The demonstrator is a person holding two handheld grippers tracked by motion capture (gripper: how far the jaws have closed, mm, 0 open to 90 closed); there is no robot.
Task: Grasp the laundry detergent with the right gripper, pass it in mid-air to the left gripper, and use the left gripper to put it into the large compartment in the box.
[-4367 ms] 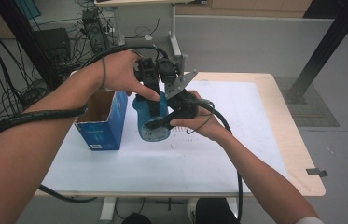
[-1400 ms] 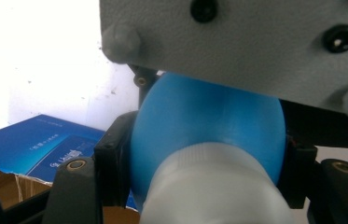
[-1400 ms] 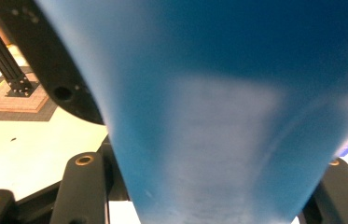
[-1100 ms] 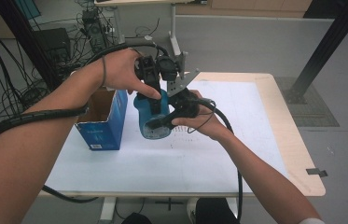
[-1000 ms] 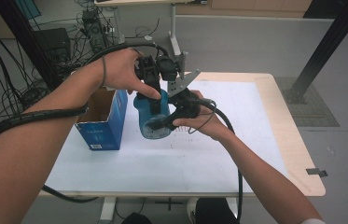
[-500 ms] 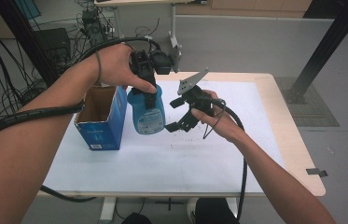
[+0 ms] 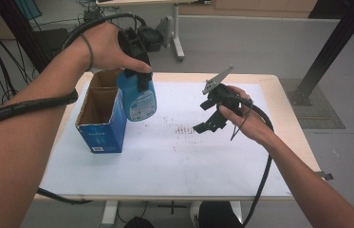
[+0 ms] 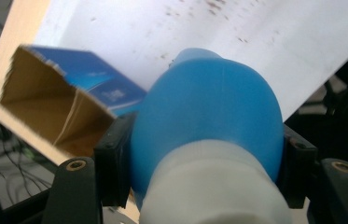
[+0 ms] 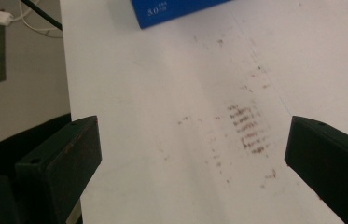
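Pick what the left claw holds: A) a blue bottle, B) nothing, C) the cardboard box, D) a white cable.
A: the left claw is clamped on the blue bottle, lifted beside the open box, as the left gripper view shows.

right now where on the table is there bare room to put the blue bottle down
The white table is bare along the near edge, across the middle around the brown smudges, and at its far right corner. It is crowded at the left, where the open blue box stands and the left tongs hold the blue bottle.

Blue bottle (image 7: 140, 99), upright, lifted beside open box (image 7: 99, 118)
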